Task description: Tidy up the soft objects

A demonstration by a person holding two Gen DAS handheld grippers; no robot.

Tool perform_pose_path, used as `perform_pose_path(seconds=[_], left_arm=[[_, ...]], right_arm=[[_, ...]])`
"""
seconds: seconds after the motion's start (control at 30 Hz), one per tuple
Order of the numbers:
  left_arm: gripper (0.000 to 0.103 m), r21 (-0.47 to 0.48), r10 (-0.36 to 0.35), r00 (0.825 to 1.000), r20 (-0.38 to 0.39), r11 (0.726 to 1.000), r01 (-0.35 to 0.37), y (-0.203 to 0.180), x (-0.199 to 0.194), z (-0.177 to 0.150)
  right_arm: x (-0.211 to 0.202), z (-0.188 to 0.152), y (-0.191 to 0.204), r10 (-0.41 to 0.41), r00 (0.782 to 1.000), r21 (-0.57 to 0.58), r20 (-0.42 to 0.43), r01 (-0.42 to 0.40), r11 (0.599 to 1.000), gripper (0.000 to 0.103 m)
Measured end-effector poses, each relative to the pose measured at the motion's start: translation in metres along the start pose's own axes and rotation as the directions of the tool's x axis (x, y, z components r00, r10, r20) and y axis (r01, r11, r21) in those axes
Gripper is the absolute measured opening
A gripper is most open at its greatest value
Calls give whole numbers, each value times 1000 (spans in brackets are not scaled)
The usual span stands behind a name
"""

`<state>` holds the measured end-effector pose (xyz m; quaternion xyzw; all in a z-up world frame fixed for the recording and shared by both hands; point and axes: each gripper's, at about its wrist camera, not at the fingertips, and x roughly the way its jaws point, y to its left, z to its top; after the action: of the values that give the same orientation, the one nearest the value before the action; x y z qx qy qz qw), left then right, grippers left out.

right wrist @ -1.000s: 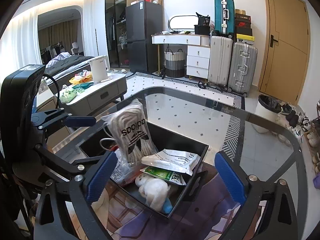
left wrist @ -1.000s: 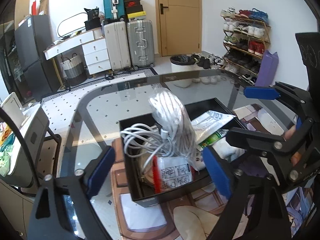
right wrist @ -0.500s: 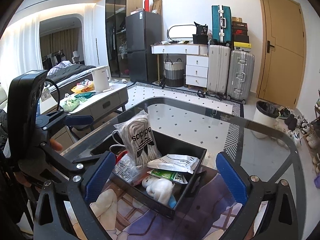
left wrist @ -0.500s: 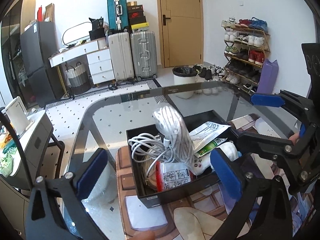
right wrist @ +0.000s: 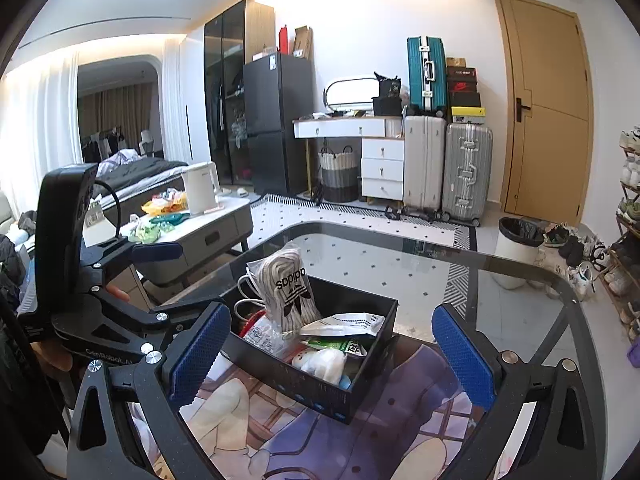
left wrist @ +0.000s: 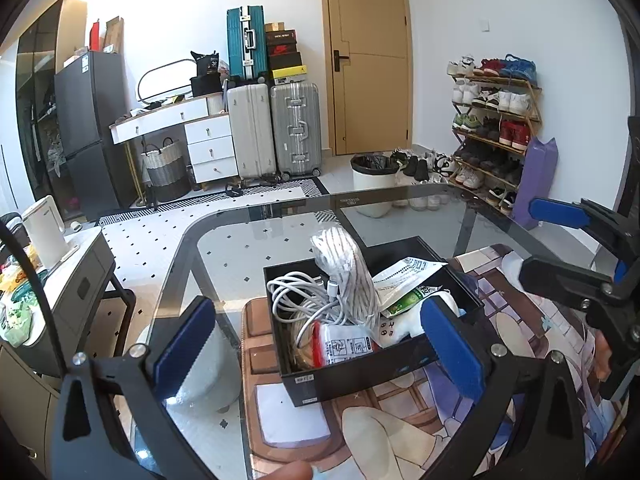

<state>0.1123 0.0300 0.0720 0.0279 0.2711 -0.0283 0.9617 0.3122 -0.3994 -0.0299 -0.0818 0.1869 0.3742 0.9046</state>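
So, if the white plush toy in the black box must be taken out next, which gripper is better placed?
Probably the right gripper: open, empty, the white plush toy sits at its near box corner.

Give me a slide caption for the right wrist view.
Open right claw hovers before a black box holding bagged rope, packets and a plush on a glass table.

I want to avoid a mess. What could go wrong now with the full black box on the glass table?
1. The clear bag of white laces stands tall above the black box's rim and might tip out.
2. The loose white cable loops up near the rim and could snag on a finger.
3. Both the left gripper and right gripper are open, so nothing steadies the box.
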Motion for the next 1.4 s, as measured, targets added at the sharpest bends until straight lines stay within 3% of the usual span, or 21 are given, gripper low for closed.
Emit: perform_pose_path(seconds=[0.6,0.93,1.4], left_arm=[[103,-53,32,998,59,998,-28,4,-13,-32],[103,-75,33,995,93,997,-26,0,-5,-55],[103,-82,67,992,110,995,-59,1,1,-61]], right_arm=[[-31,-19,12,-30,998,-16,61,31,999,102],[-25,-42,11,-45,995,15,94,43,999,102],[-18,-63,5,-47,993,25,107,45,999,102]])
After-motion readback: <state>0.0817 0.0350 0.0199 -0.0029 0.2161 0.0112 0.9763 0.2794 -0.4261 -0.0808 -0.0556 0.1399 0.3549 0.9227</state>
